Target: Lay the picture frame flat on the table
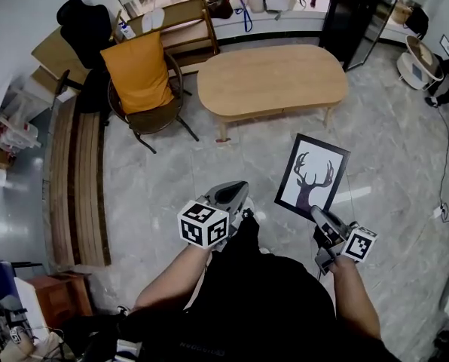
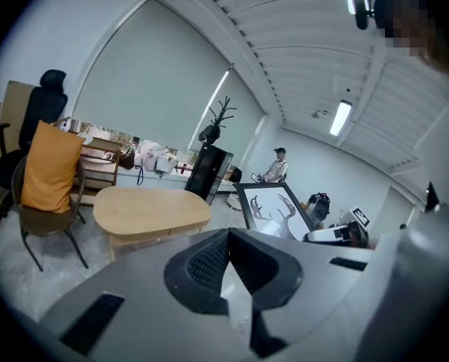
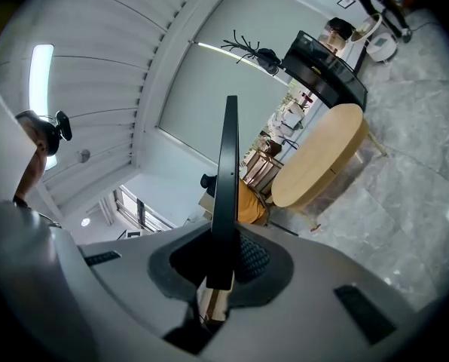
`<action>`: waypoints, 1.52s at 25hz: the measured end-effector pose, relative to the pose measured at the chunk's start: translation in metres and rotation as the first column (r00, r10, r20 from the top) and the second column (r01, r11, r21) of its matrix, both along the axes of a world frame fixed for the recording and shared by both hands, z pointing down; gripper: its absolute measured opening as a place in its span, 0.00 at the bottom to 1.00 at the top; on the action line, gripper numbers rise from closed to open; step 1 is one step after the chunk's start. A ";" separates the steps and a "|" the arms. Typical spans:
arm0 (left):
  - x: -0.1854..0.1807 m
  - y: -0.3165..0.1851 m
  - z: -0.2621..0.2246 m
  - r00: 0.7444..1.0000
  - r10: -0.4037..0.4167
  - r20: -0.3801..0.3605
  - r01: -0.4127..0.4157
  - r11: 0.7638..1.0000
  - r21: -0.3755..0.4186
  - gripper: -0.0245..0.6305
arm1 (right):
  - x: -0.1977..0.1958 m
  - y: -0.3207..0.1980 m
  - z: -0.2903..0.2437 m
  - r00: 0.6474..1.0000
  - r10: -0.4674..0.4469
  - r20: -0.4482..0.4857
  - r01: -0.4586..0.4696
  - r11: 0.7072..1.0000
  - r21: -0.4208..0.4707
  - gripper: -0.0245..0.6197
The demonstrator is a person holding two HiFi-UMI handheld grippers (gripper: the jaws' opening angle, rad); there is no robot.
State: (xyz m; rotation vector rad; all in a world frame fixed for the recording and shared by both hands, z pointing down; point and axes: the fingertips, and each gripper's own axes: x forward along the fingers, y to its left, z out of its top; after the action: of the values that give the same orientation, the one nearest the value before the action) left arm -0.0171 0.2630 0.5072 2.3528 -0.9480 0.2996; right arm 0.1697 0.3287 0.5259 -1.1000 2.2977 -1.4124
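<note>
The picture frame (image 1: 313, 176), black-edged with a dark antler print on white, hangs in the air above the floor, short of the wooden table (image 1: 272, 79). My right gripper (image 1: 317, 216) is shut on its lower corner; in the right gripper view the frame (image 3: 226, 179) stands edge-on between the pads. My left gripper (image 1: 236, 195) is beside it on the left, its jaws together with nothing between them (image 2: 226, 256). In the left gripper view the frame (image 2: 273, 210) shows to the right of the table (image 2: 151, 211).
A chair with an orange cushion (image 1: 140, 72) stands left of the table. A tall black cabinet (image 1: 357, 17) is behind it at the right. A slatted wooden bench (image 1: 77, 181) runs along the left. Cluttered shelves (image 1: 181, 23) line the back wall. A person (image 2: 276, 166) sits far off.
</note>
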 end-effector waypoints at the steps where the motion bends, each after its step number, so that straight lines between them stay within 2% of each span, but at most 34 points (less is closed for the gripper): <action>1: 0.001 -0.015 -0.001 0.999 0.026 0.018 -0.027 0.999 0.022 0.04 | -0.001 -0.016 0.000 1.000 -0.002 -0.014 0.002 1.000 -0.010 0.08; 5: -0.001 -0.076 -0.002 0.991 0.102 0.082 -0.108 0.991 0.078 0.04 | -0.009 -0.081 -0.008 0.997 -0.021 -0.071 0.019 1.000 -0.024 0.08; 10: -0.011 -0.138 -0.008 0.986 0.144 0.087 -0.151 0.985 0.084 0.04 | -0.021 -0.154 -0.030 0.995 -0.016 -0.096 0.017 1.000 0.010 0.08; 16: -0.033 -0.192 -0.005 0.988 0.118 0.099 -0.126 0.989 0.075 0.04 | -0.038 -0.209 -0.035 0.996 -0.006 -0.086 0.008 1.000 0.020 0.08; 23: -0.050 -0.218 0.008 0.992 0.080 0.095 -0.083 0.996 0.028 0.04 | -0.052 -0.254 -0.028 0.998 -0.033 -0.062 0.034 0.999 0.009 0.08; 30: -0.040 -0.259 0.019 0.992 0.057 0.109 -0.056 0.998 -0.013 0.04 | -0.042 -0.318 -0.014 0.999 -0.038 -0.012 0.038 0.999 -0.001 0.08; 34: -0.042 -0.305 0.027 0.994 -0.025 0.109 0.033 0.997 -0.073 0.04 | -0.047 -0.370 -0.014 0.995 -0.094 0.031 0.093 0.996 0.011 0.08; 38: -0.026 -0.315 0.045 0.990 -0.045 0.130 0.054 0.996 -0.066 0.04 | -0.035 -0.387 0.009 0.993 -0.119 0.011 0.119 0.993 0.024 0.08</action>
State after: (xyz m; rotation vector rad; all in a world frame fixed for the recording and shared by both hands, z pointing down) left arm -0.0431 -0.0517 0.5525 2.2646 -1.0381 0.4612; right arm 0.1350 -0.0586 0.5348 -0.9585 2.4005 -1.4266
